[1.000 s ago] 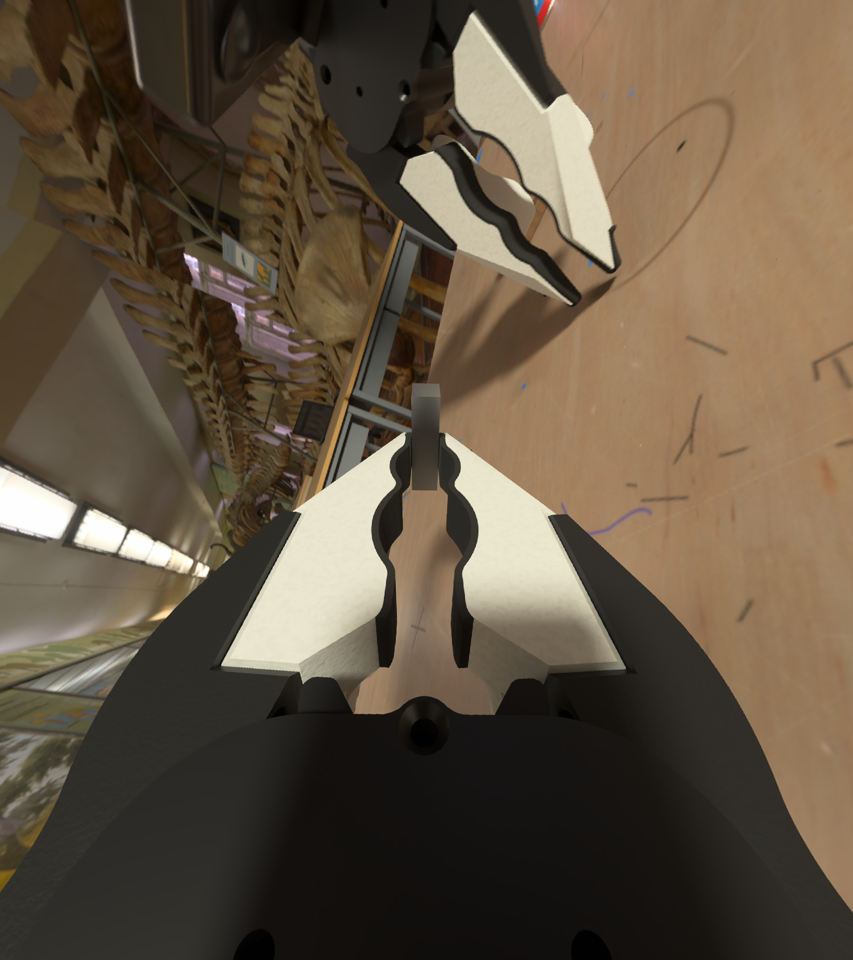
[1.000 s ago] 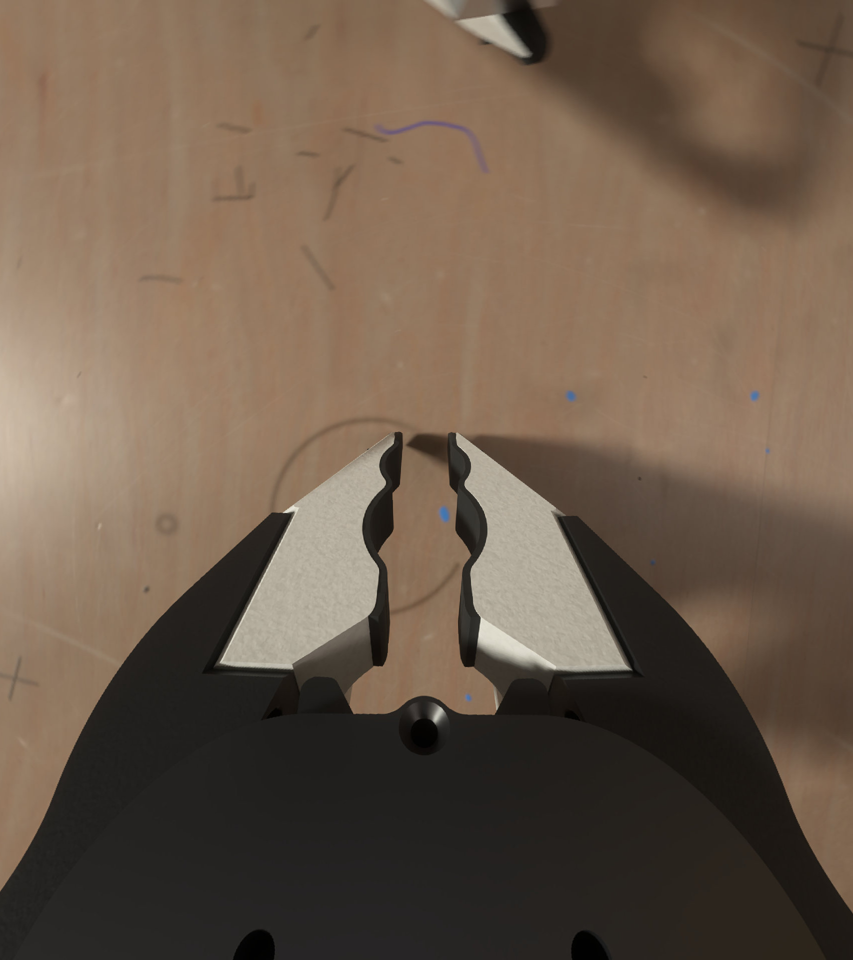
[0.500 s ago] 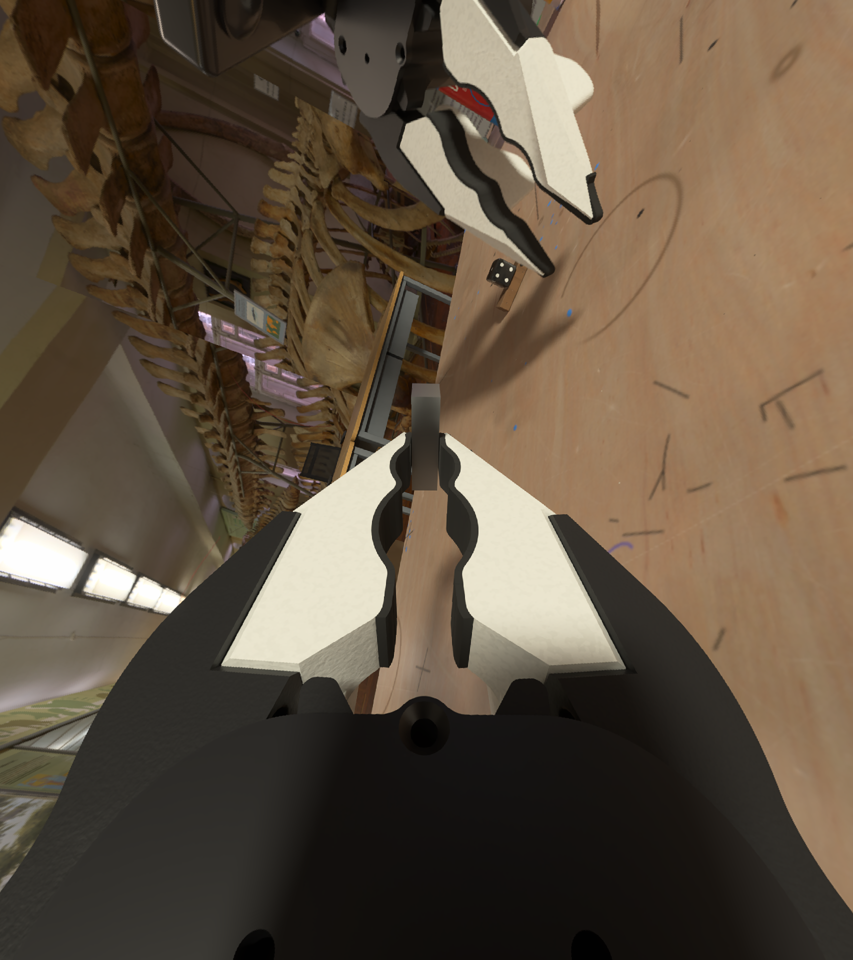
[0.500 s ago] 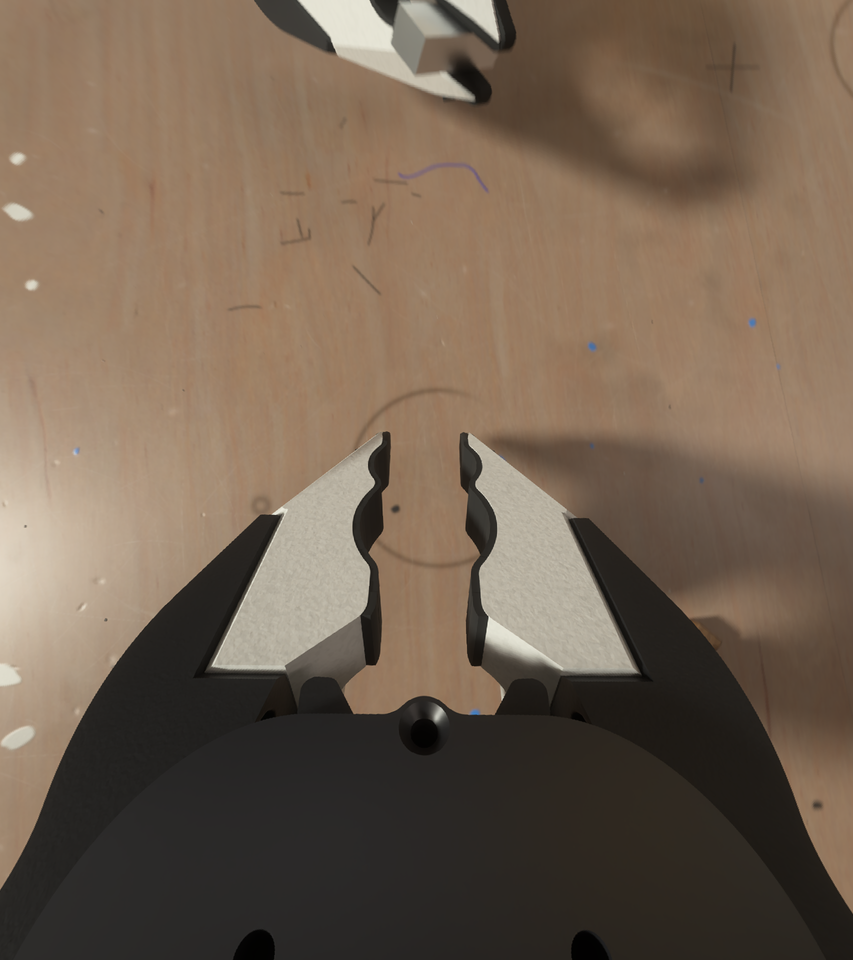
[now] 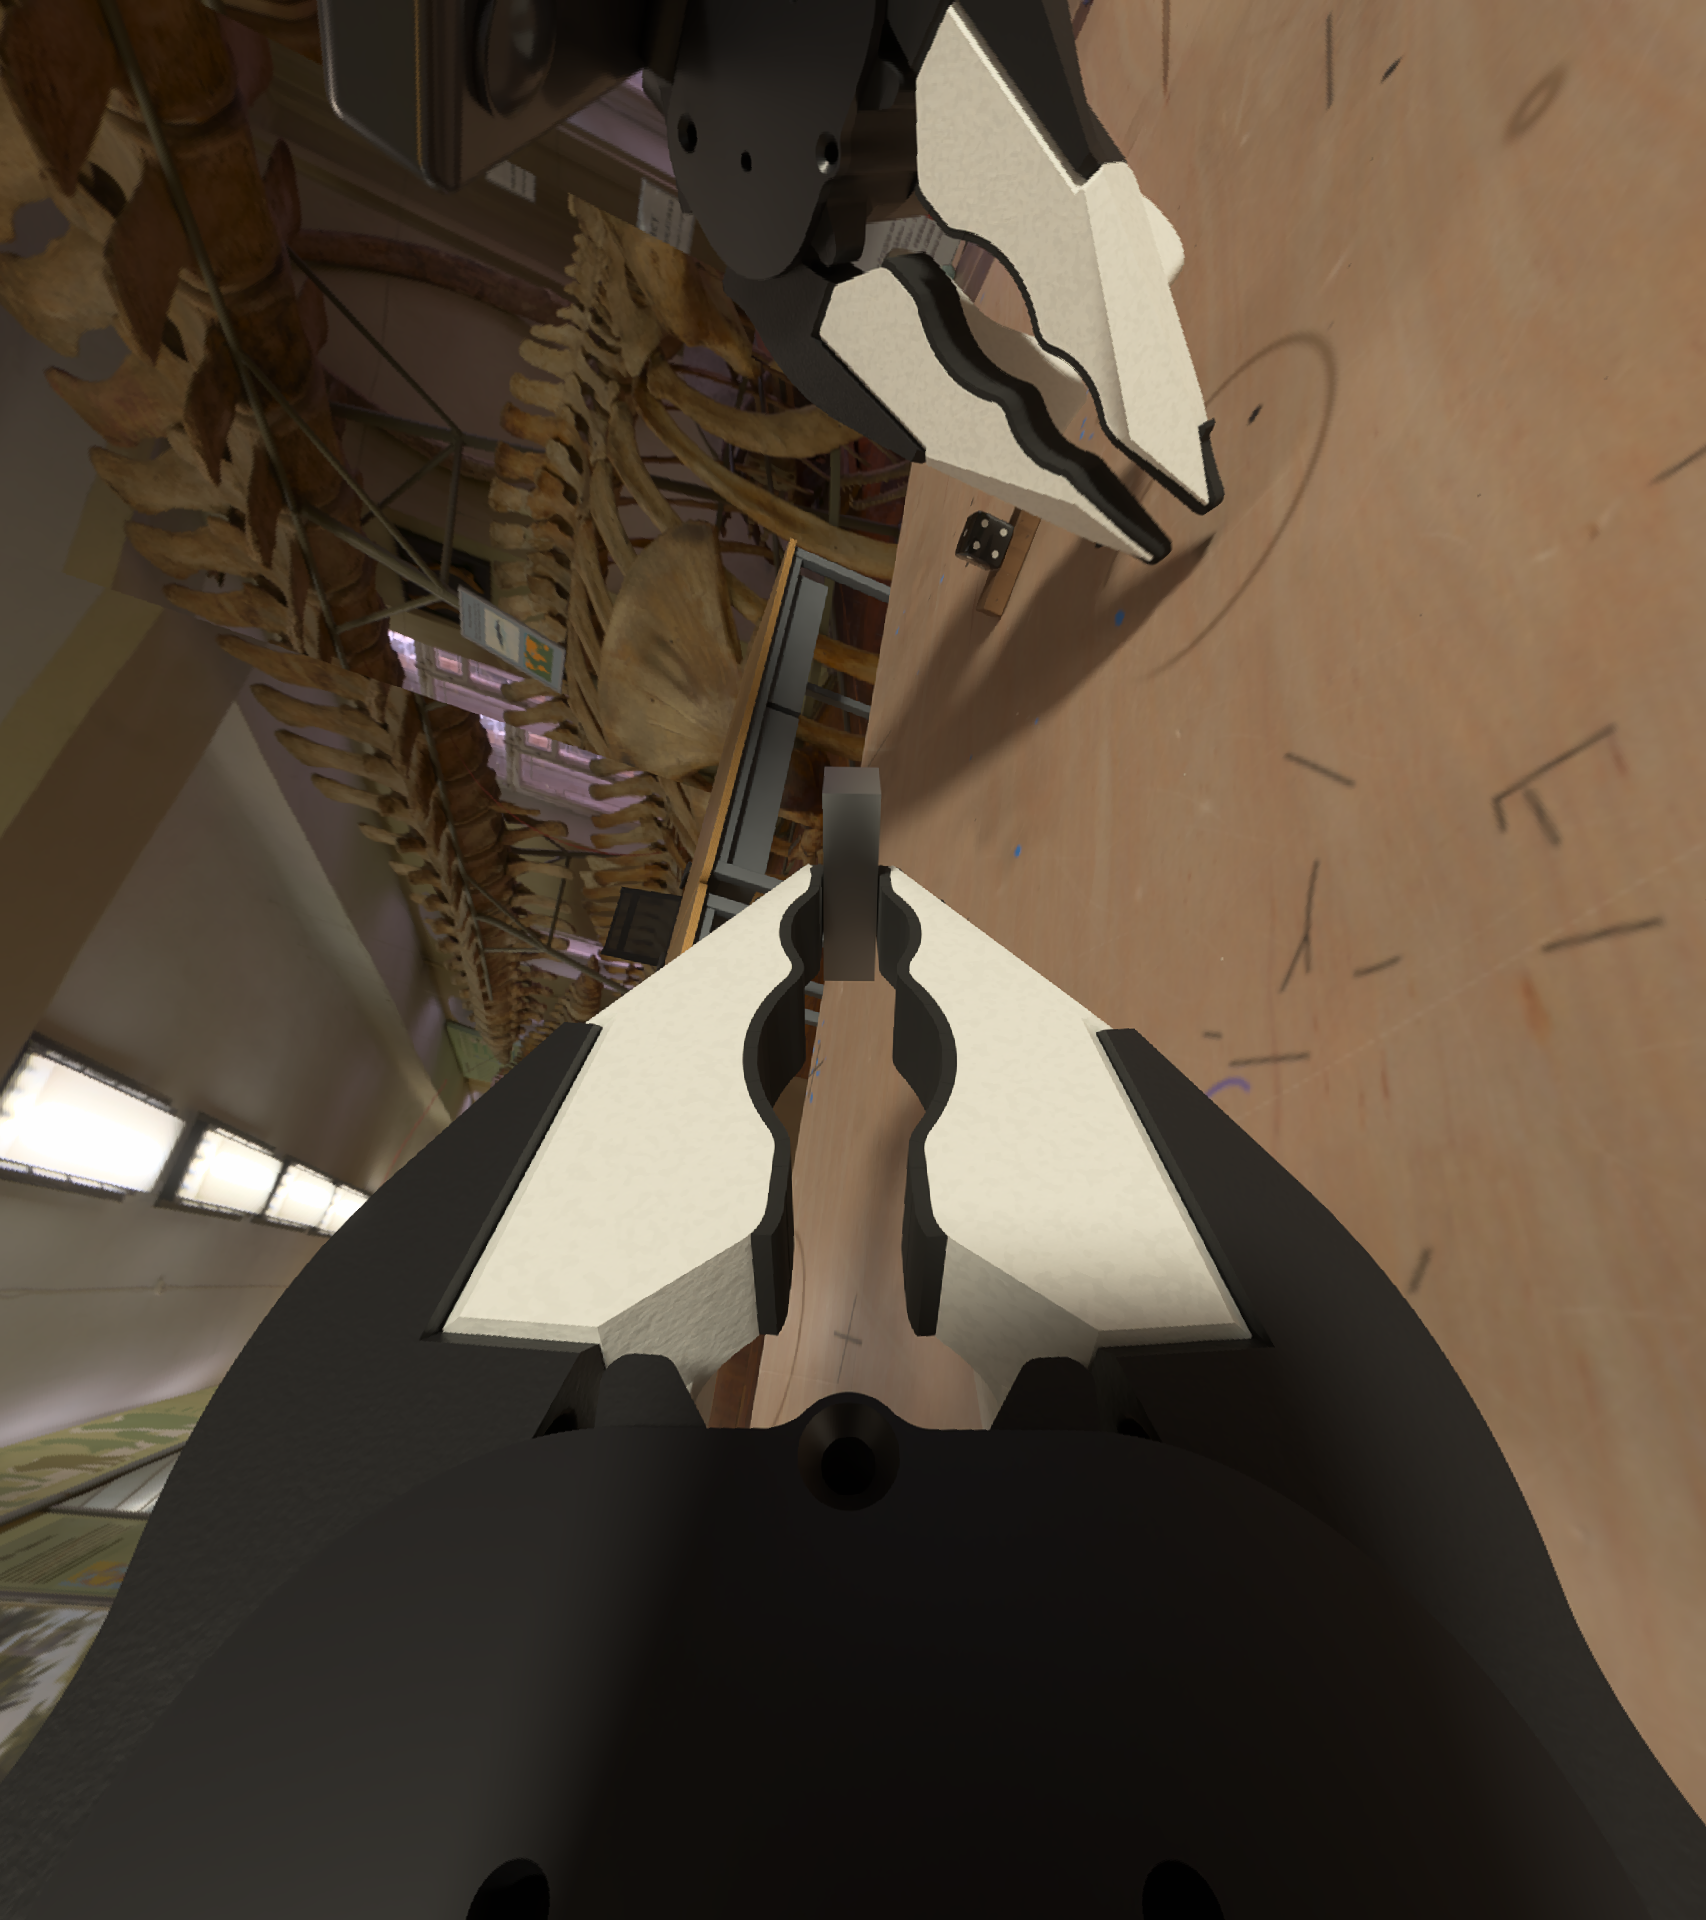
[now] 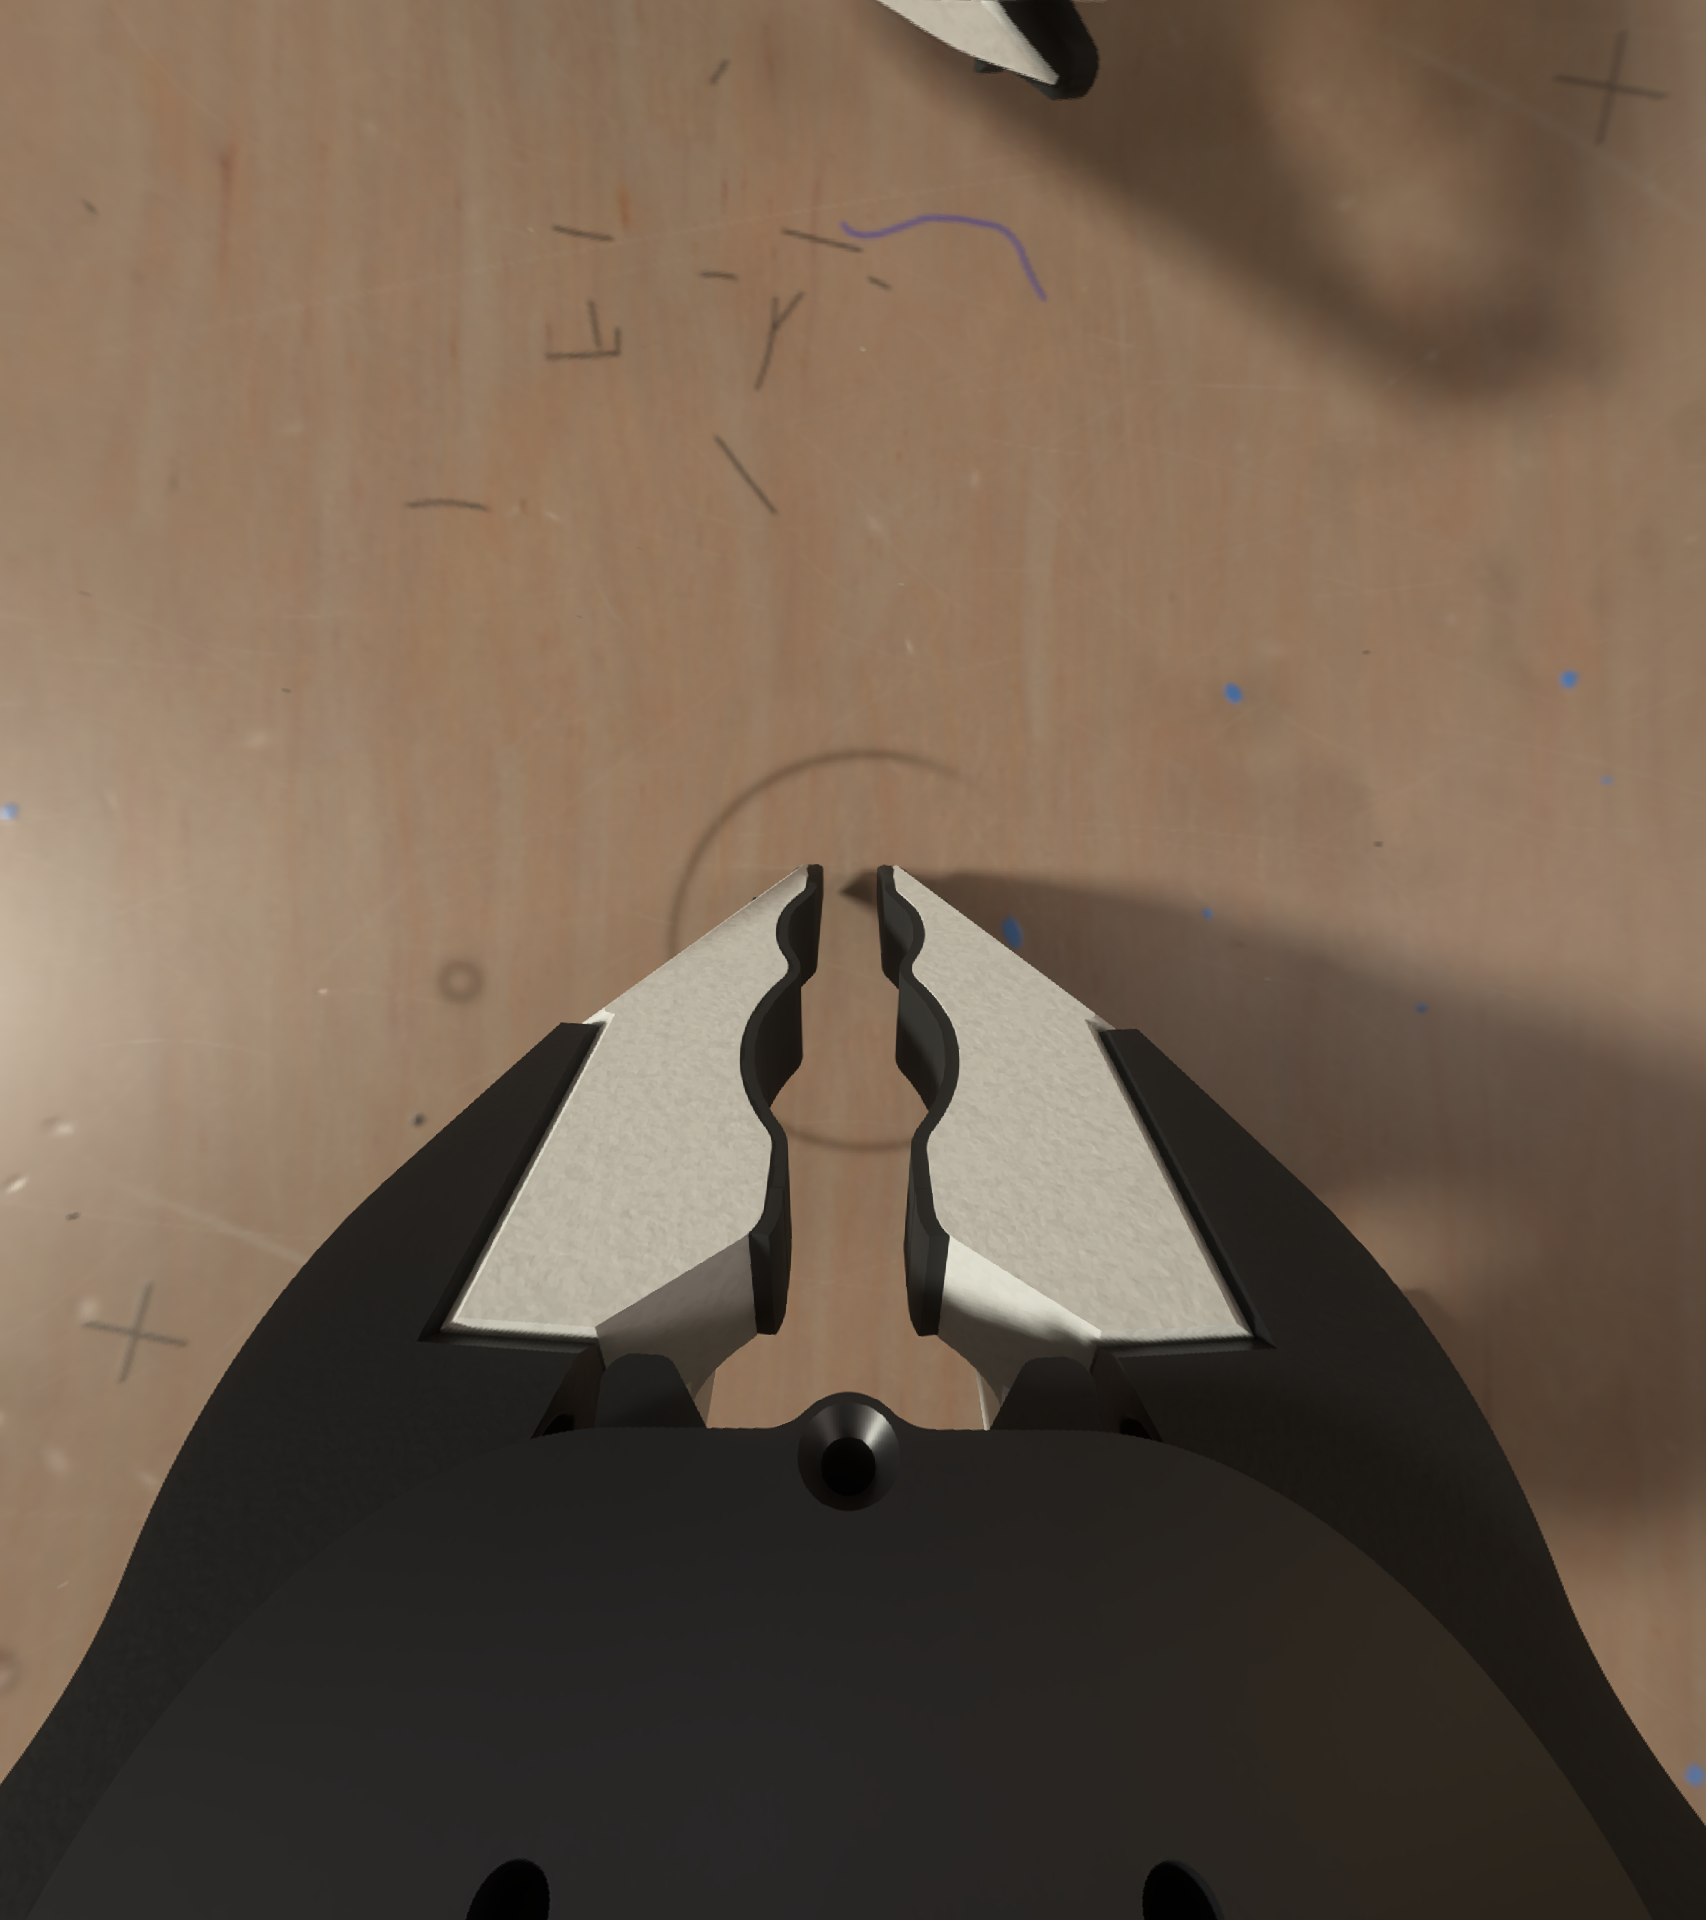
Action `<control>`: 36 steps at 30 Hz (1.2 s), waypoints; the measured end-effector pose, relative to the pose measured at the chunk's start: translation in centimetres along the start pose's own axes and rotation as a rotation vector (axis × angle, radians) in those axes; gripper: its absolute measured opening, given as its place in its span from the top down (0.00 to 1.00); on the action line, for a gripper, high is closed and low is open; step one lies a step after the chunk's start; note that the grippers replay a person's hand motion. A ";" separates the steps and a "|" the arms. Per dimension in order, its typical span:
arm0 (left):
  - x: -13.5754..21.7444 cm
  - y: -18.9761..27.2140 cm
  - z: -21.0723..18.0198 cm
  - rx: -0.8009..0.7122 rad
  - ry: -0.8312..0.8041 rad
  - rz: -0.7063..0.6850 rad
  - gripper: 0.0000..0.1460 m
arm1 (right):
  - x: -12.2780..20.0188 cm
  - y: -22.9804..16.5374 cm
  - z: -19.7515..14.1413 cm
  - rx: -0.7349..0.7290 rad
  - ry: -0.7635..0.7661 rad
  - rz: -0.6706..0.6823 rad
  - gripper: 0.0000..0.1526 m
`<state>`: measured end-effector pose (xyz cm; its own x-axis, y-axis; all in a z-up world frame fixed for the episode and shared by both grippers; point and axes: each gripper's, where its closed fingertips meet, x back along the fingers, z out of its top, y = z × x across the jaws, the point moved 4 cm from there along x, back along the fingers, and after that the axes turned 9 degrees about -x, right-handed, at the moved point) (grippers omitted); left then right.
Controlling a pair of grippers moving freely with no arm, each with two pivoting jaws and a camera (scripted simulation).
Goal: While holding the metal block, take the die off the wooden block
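Observation:
My left gripper (image 5: pixel 851 883) is shut on a small grey metal block (image 5: pixel 851 873) that sticks out past its fingertips. Far ahead in the left wrist view, a black die (image 5: pixel 984 540) with white pips sits on a thin wooden block (image 5: pixel 1010 571) on the table. My right gripper (image 5: pixel 1181 520) hangs above the table nearer than the die, fingertips pointing down. In its own view the right gripper (image 6: pixel 850 883) holds nothing, its jaws only a narrow gap apart over a pencilled circle (image 6: pixel 724 831). The die does not show in that view.
The wooden tabletop (image 6: pixel 1244 520) bears pencil marks, crosses and blue specks. A tip of the left gripper (image 6: pixel 1036 52) shows at the top edge of the right wrist view. The table's far edge (image 5: pixel 890 665) runs past the die, with a hall of skeletons beyond.
The right gripper's jaws widened half a second ago and have now narrowed to a small gap. It has dropped back closer to the table. The left gripper still holds the metal block.

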<state>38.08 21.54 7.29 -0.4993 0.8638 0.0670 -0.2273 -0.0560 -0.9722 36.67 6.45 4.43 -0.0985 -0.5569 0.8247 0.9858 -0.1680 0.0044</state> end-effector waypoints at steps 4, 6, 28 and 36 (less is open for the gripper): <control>0.0 0.0 0.0 0.008 0.006 0.005 0.94 | 0.6 -1.2 1.0 -0.138 0.076 0.208 0.99; 0.1 -0.1 0.0 0.013 0.010 0.005 0.94 | 1.2 -1.3 1.3 -0.303 0.123 0.319 1.00; -0.2 0.3 0.0 -0.009 -0.003 -0.011 0.94 | 1.5 1.2 -2.0 -0.184 0.017 -0.125 0.86; 0.0 0.2 0.0 0.002 0.004 -0.003 0.94 | 6.5 4.8 0.9 -0.196 0.178 -0.271 0.91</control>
<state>38.05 21.52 7.10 -0.4956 0.8658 0.0688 -0.2301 -0.0544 -0.9716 40.84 2.78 10.31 -0.3914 -0.6007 0.6971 0.8776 -0.4716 0.0863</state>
